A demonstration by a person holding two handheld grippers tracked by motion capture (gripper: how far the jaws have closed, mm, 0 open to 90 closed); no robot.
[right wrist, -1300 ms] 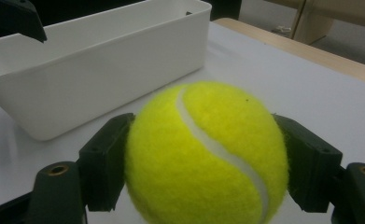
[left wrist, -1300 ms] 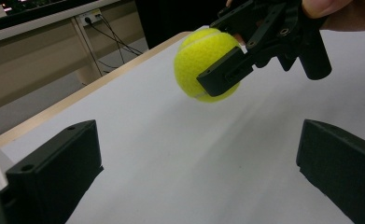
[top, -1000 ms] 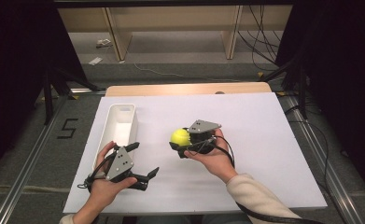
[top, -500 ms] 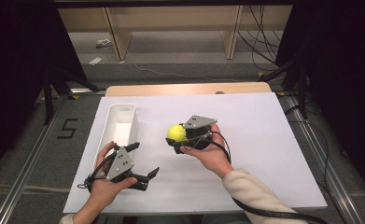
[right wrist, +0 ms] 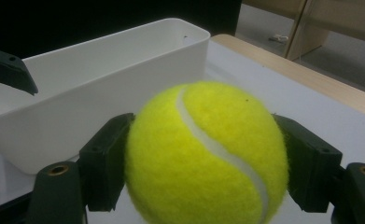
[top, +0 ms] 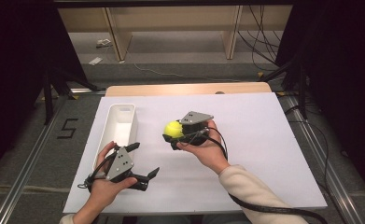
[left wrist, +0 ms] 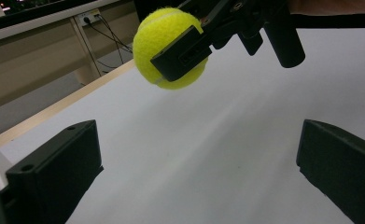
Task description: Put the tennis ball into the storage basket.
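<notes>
Since the earlier frames, your right gripper (top: pixel 174 133) had carried the tennis ball (top: pixel 173 128) a little farther left, toward the white bin (top: pixel 132 116), while your left gripper (top: pixel 142 160) had hardly shifted. You had the ball clamped between the right jaws, one on each side of it, lifted clear of the white table (top: pixel 264 140) and still short of the bin's near wall. In your left hand the jaws stood wide apart with nothing between them, low at the table's front edge, just beside the bin's near end.
</notes>
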